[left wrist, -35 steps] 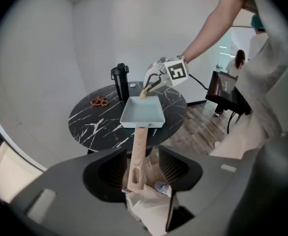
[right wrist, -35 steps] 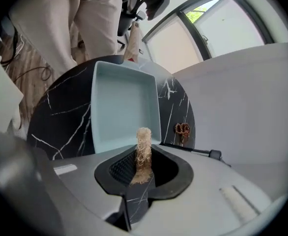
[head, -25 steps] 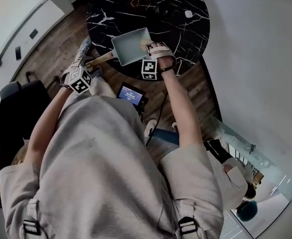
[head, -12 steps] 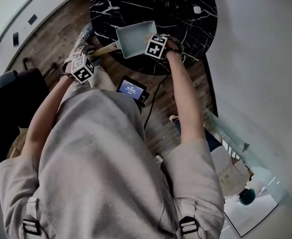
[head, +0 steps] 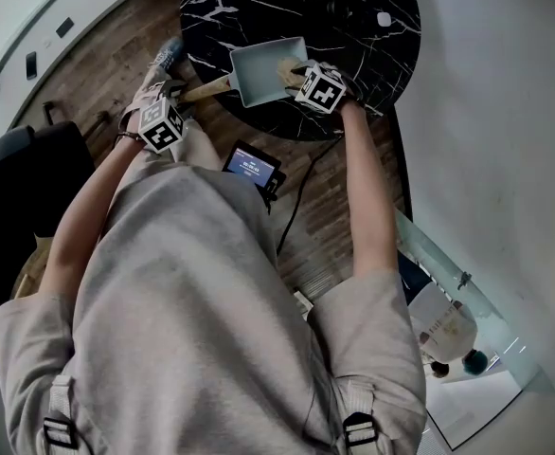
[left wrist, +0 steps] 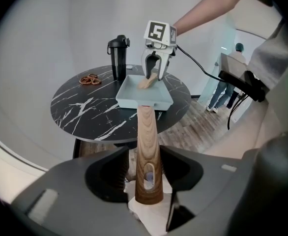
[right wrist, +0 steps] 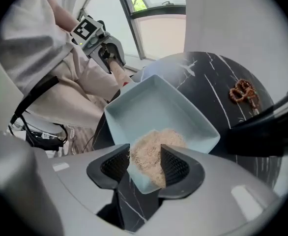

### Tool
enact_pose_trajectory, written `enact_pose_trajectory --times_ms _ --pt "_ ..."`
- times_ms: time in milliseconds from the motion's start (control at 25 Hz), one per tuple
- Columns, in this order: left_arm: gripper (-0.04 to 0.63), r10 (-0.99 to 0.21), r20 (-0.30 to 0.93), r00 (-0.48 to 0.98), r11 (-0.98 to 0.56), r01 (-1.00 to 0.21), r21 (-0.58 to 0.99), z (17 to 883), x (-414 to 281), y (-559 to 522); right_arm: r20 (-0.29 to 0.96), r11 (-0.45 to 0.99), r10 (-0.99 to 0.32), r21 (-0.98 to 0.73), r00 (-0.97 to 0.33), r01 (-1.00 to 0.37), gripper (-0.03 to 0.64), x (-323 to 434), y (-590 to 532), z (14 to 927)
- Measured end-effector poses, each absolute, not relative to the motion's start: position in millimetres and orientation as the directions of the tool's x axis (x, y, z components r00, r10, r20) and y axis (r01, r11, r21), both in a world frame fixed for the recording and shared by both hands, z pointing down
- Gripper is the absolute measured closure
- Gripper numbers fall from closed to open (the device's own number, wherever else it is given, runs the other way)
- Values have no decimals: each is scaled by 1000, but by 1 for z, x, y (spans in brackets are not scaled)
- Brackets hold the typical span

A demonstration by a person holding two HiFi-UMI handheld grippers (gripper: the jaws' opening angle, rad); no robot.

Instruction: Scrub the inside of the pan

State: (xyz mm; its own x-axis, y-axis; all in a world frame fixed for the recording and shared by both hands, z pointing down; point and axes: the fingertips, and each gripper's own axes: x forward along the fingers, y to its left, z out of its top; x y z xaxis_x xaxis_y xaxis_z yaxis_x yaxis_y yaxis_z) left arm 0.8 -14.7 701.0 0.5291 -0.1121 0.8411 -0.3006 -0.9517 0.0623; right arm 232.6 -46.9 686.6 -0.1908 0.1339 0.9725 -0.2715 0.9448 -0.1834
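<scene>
1. My left gripper (left wrist: 145, 167) had its jaws closed on the wooden handle (left wrist: 146, 132) of the pan (left wrist: 143, 93). The pan sat on the worktop (left wrist: 85, 107), straight ahead of those jaws.
2. My right gripper (right wrist: 145, 165) pointed steeply down. Its jaws had just been opening and stood wide. The fibrous scrubber (right wrist: 151, 149) lay between them on the pan's near corner, and the pads did not appear to clamp it.
3. I judged the step in hand to be taking up the scrubber, with scrubbing not under way.
4. The next move called for closing the right jaws squarely on the scrubber, then working it across the pan floor ahead of them while the left jaws steadied the handle.
</scene>
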Motion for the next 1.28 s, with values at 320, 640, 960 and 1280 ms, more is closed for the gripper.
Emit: enact_pose_trajectory --times_ms 320,640,960,1280 --pt "413 -97 846 525 -958 -280 63 706 -1 -15 994 934 87 -105 -68 -340 539 237 -59 706" --pt "414 -98 844 528 -959 -277 62 704 -1 -14 948 884 274 -314 -161 -347 364 235 -51 665" --pt "420 -91 844 528 -960 -273 67 705 0 -13 978 949 148 -182 -148 -259 403 213 -70 689" --pt "436 -87 853 514 -961 -270 65 712 -3 -13 989 941 144 -130 20 -312 402 226 -66 722"
